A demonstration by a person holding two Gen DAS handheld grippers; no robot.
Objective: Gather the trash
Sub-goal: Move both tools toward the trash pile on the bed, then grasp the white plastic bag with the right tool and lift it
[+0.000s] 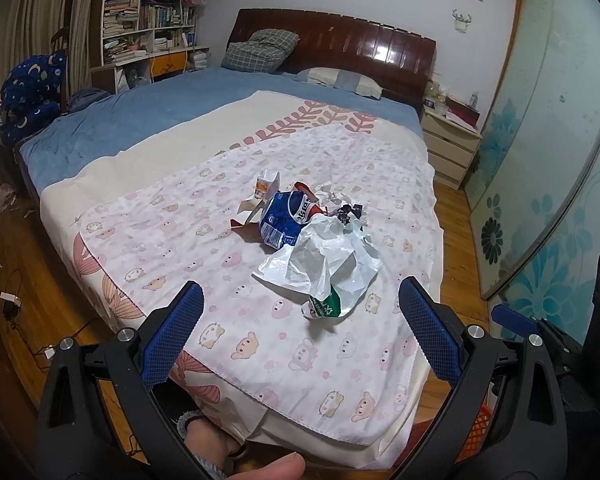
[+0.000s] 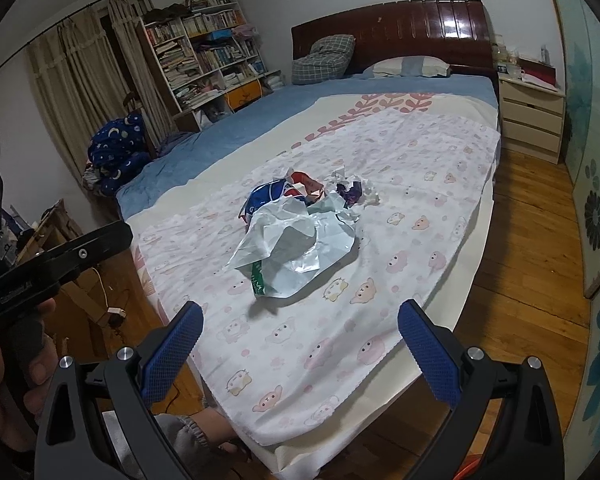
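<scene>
A heap of trash lies on the animal-print cloth (image 1: 284,344) on the bed. A crumpled white plastic bag (image 1: 324,256) with a green print is nearest; it also shows in the right wrist view (image 2: 296,240). Behind it lie a blue wrapper (image 1: 284,216), a small white carton (image 1: 266,186), red packaging and crumpled paper (image 1: 336,196). My left gripper (image 1: 300,300) is open and empty, above the cloth just short of the bag. My right gripper (image 2: 300,320) is open and empty, also short of the bag (image 2: 296,240).
A nightstand (image 1: 448,148) stands right of the bed, with a patterned sliding door (image 1: 540,160) beside it. A bookshelf (image 1: 148,12) and a dark blue bundle (image 1: 32,96) are at the left. An orange basket (image 1: 476,432) sits on the wooden floor below.
</scene>
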